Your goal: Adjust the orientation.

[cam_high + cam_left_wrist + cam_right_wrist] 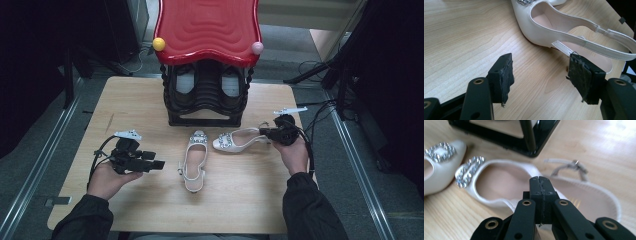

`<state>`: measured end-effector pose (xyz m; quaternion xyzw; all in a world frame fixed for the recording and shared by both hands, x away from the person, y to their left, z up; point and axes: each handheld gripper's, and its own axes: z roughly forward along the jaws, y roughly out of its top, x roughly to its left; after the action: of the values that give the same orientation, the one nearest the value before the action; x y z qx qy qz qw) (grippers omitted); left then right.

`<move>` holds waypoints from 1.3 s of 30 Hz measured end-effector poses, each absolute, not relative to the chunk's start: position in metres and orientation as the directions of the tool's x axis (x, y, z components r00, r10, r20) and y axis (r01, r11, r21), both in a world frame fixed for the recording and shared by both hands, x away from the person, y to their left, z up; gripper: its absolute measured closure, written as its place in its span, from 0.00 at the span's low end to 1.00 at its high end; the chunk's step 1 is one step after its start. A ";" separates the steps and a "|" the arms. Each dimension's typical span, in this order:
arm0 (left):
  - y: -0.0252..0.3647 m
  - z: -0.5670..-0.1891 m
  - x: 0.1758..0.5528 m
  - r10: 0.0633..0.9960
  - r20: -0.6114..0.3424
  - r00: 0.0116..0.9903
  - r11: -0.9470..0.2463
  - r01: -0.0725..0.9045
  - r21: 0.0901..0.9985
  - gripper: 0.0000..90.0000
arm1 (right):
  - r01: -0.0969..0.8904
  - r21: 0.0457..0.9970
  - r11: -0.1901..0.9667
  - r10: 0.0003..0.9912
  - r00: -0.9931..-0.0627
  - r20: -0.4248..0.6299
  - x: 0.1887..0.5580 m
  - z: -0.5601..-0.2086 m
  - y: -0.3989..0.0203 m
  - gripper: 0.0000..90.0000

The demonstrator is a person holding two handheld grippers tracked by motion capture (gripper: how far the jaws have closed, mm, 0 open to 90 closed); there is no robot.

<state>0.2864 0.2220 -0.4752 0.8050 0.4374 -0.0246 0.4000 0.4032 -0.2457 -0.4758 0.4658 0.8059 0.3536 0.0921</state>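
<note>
Shoe [235, 140] pinched at its heel side by the right gripper [267, 132], jaws together; left gripper [159, 164] gapes—lift level, gently.

Two white slingback shoes lay on the worktop, each with a sparkling rhinestone buckle on its pointed toe. The right shoe [236, 141] lay crosswise, its toe pointing away from the right claw [263, 132] and its heel end right at that claw; the pads were pressed together at the shoe's rear edge, though whether they pinched the rim could not be told. Its thin strap with a small metal buckle lay loose beyond the claw. The left shoe [194, 161] lay lengthwise, upright on its sole, just ahead of the open left claw [159, 164], its heel strap nearest that claw, apart from it.
</note>
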 end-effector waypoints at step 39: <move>0.202 -0.473 0.309 0.630 -0.409 0.660 -0.331 0.705 0.628 0.41 | 0.728 0.625 0.282 0.789 -0.547 0.280 0.360 -0.476 -0.216 0.93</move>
<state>0.3089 0.2021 -0.4727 0.8145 0.4096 -0.0457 0.4083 0.3603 -0.2157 -0.4763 0.4743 0.7995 0.3661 0.0420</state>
